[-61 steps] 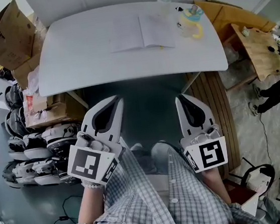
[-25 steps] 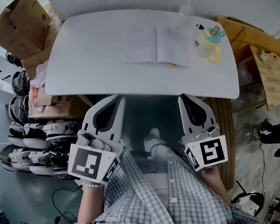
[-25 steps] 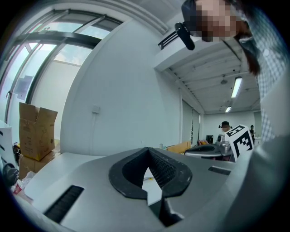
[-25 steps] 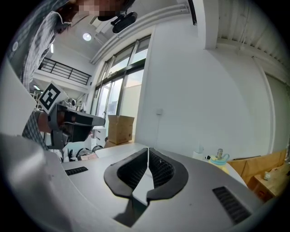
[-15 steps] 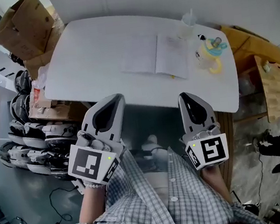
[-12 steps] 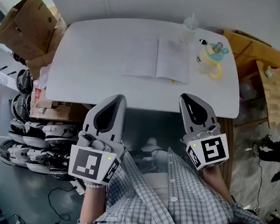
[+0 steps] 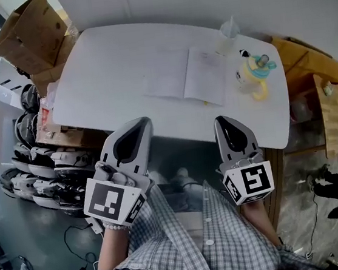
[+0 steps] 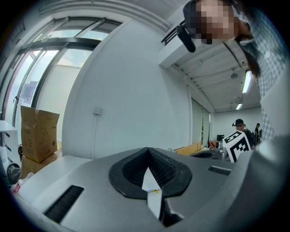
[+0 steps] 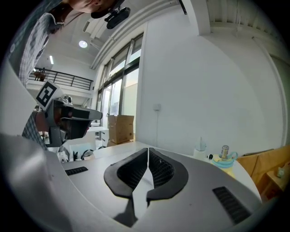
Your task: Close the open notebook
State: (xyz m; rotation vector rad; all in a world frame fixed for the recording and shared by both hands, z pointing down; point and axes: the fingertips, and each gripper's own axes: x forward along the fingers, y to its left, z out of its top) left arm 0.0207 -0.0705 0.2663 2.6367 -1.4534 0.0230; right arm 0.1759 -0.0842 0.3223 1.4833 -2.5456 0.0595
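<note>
Left gripper [image 7: 141,123]: jaws pressed together, nothing between them; it is held level, short of the table's near edge.
Right gripper [image 7: 221,120]: jaws likewise fully together and empty, also short of the edge.
Notebook [image 7: 184,80]: lies open and flat on the white table [image 7: 99,66], right of centre, well apart from both grippers; untouched.
Neighbours: yellow-and-blue cup [image 7: 253,75] near the notebook's right page; clear bottle [image 7: 226,35] just beyond its far right corner; cardboard box [image 7: 18,30] off the table's far left corner.
Risk 1 (judgement): shut jaws cannot pinch a cover. A push with closed tips would likely crease the page or skate the notebook across the smooth top.
Risk 2 (judgement): a wide swing folding the right page could clip the cup and tip it.
Count: grippers 2; notebook 1; drink containers 2; table 1.
</note>
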